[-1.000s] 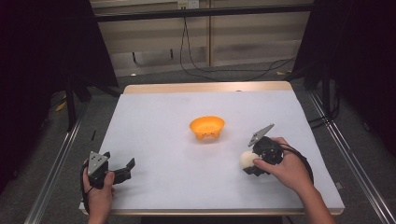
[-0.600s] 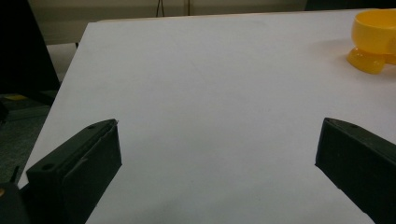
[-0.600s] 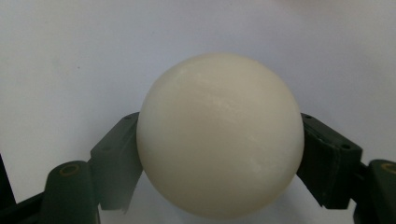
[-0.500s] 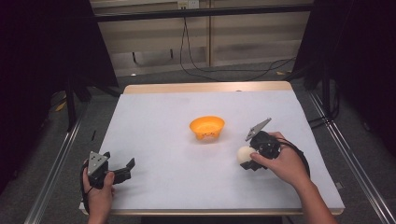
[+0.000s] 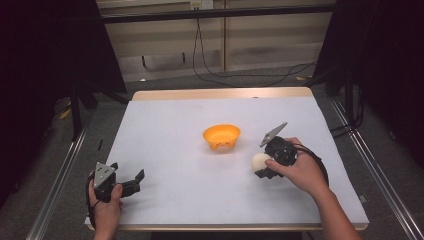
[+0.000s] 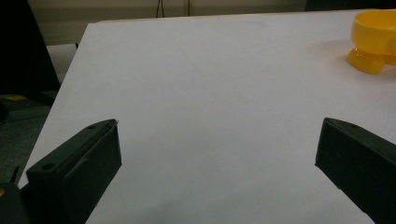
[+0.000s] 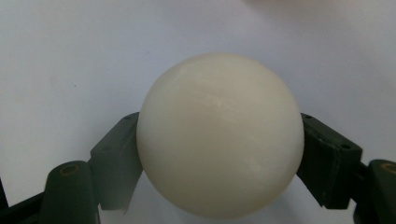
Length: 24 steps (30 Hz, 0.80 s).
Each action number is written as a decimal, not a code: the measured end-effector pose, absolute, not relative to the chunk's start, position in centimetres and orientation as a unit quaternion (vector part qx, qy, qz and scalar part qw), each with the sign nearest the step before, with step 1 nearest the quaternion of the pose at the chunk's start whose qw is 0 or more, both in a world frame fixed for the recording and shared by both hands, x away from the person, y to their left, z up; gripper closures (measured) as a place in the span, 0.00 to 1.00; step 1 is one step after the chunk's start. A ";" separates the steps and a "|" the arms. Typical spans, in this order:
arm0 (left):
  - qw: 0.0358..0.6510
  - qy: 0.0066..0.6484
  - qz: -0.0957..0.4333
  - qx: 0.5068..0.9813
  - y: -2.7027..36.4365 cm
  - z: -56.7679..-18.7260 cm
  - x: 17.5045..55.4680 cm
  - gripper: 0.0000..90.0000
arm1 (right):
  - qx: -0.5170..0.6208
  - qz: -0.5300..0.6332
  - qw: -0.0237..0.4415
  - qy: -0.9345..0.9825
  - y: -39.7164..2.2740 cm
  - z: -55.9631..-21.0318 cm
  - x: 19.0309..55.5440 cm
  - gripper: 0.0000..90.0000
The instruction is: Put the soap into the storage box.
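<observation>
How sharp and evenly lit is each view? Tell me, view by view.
High view: the white table is bright, the surroundings fall to black, slightly soft overall. Left gripper view: dim, the orange bowl glows at the edge, and the left gripper's fingers are dark. Right gripper view: the white ball is close, softly lit, with no hard glare.
</observation>
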<state>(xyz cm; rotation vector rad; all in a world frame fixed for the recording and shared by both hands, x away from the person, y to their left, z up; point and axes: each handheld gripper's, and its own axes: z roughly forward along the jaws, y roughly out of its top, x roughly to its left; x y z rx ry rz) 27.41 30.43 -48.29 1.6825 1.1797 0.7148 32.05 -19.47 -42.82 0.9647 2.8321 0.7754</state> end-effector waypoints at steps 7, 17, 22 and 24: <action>0.464 0.478 0.289 0.687 30.4 -48.3 27.4 0.00 | 0.306 0.257 0.025 0.916 -19.0 -42.2 32.6 0.26; 0.461 0.474 0.290 0.692 30.5 -48.3 27.4 0.00 | 0.296 0.259 0.026 0.919 -18.1 -41.8 33.6 0.26; 0.462 0.475 0.290 0.691 30.4 -48.3 27.4 0.00 | 0.295 0.261 0.025 0.919 -17.8 -41.5 34.0 0.26; 0.463 0.474 0.288 0.692 30.5 -48.3 27.4 0.00 | 0.294 0.263 0.025 0.919 -17.7 -41.4 34.2 0.26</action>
